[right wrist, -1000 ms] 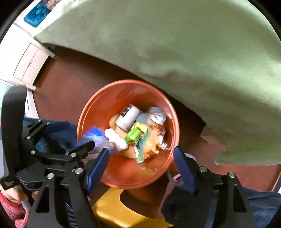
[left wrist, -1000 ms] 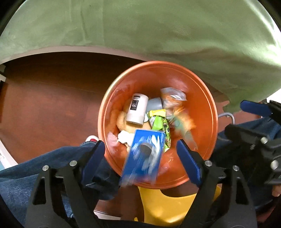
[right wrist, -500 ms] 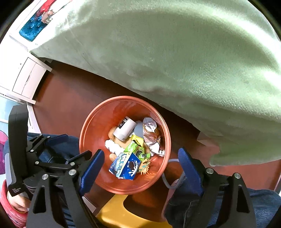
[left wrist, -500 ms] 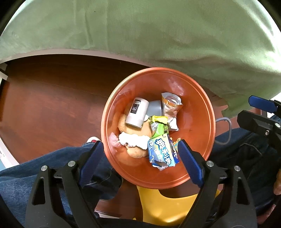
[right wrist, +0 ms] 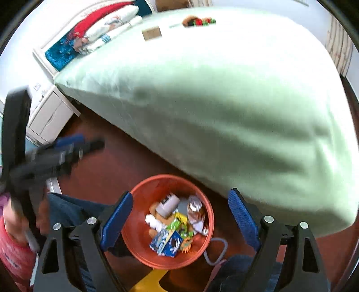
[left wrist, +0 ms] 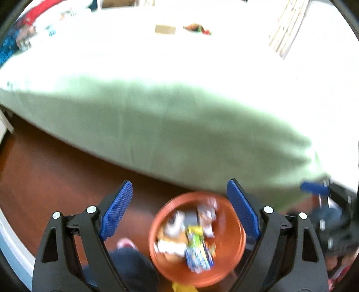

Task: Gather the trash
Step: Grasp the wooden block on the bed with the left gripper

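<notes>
An orange bin (right wrist: pixel 139 226) stands on the brown floor beside the bed. It holds several pieces of trash, among them a blue snack packet (right wrist: pixel 167 243), a white can (right wrist: pixel 168 203) and a green wrapper (right wrist: pixel 177 223). My right gripper (right wrist: pixel 180 200) hangs open above the bin with nothing between its fingers. My left gripper (left wrist: pixel 178 195) is open and empty too, high over the same bin (left wrist: pixel 231 233), which is blurred in the left wrist view. On the far side of the bed lie a small cardboard box (right wrist: pixel 152 33) and a red-and-green item (right wrist: pixel 198 21).
A pale green sheet (right wrist: pixel 224 112) covers the bed. A white nightstand (right wrist: pixel 49 116) stands at the left, and pillows (right wrist: pixel 107 20) lie at the bed's head. A yellow stool (right wrist: pixel 150 280), a grey cable (right wrist: pixel 215 251) and the person's jeans-clad legs (right wrist: pixel 74 209) crowd the bin.
The blue packet fell from between the left fingers into the bin. Both grippers then rose and tilted upward, so the bin shrank and the bed's top came into view.
</notes>
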Tool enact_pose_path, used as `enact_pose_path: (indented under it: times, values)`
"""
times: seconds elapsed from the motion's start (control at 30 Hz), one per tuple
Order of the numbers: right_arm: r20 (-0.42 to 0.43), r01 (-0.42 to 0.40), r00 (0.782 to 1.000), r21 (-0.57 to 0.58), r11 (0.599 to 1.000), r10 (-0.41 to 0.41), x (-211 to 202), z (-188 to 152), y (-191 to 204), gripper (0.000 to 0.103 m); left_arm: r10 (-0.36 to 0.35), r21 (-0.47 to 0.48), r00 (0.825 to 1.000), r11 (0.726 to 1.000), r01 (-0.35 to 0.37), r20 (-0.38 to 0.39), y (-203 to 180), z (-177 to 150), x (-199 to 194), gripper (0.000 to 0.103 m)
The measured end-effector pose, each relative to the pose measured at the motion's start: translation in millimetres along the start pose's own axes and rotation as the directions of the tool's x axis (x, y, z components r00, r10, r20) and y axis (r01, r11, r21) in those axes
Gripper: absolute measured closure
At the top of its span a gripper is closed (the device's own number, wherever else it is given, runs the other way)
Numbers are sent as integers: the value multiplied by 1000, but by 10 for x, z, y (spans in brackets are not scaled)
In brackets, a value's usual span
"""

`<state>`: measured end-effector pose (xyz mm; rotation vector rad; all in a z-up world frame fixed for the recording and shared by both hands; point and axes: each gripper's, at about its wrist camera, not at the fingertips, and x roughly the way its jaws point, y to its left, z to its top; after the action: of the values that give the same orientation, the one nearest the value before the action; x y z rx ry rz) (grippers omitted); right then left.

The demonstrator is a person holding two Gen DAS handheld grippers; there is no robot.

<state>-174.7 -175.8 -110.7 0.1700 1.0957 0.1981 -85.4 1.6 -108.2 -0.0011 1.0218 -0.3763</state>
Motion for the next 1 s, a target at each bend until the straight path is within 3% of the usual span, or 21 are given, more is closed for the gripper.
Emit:
enact_pose_path:
  times: [0.13,0.27,0.5,0.73,0.77,0.83,1.0]
  values:
    - [63,-5,998,-18,1000,6,-172,117,24,18,34,24,991,999,-37,131,134,585,-17,19]
    - [123,-22,992,-22,1000,25,-328,237,14,16,52,53,980,997,-63,190,191,1135,150,19]
    - [186,-7,983,-19,1000,10,-434,472,-46,15,44,53,980,997,-55,196,317,1984,711,19]
    - [186,5,983,-2,1000,-4,-354,635,-129,15,58,80,979,994,-75,193,307,2346,1013,19]
    - [185,6,983,-1,1000,-6,-346,650,-135,15,57,80,979,994,-73,194,315,2373,1018,21]
    - [182,6,983,1,1000,-6,-321,673,-141,15,46,84,982,995,-62,185,324,2427,1069,59]
    - [181,5,983,3,1000,-5,-289,727,-149,15,40,90,981,994,-57,189,318,2395,1040,59]
